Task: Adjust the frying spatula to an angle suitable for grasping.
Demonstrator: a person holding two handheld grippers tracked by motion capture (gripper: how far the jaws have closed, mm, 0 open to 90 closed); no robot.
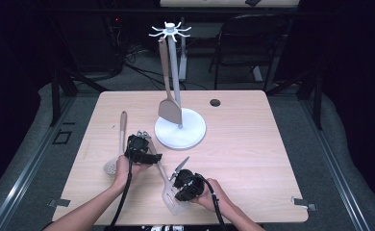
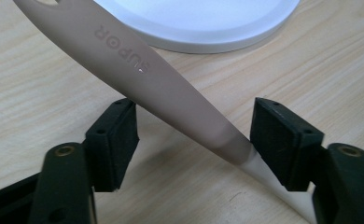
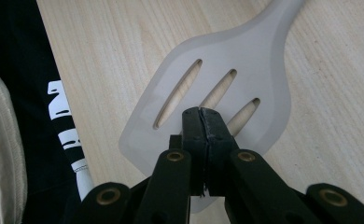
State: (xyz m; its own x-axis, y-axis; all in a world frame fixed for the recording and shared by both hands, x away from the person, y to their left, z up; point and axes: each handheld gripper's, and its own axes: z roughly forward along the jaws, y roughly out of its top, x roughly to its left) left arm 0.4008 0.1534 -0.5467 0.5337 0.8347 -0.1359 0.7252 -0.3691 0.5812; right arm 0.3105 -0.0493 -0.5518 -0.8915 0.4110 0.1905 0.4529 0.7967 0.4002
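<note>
A slotted spatula lies on the wooden table between my two grippers. Its beige handle, marked SUPOR, runs slantwise between the jaws of my left gripper, which stands open around it low over the table. In the high view the left gripper sits just left of the white rack base. My right gripper is shut, its tips down on the spatula's pale slotted blade with nothing between them. From above, the right gripper is near the table's front edge.
A white utensil rack stands on a round base mid-table, with a solid spatula hanging from it. The base is just ahead of the left gripper. A slotted spoon lies at the left. A cable hole is behind.
</note>
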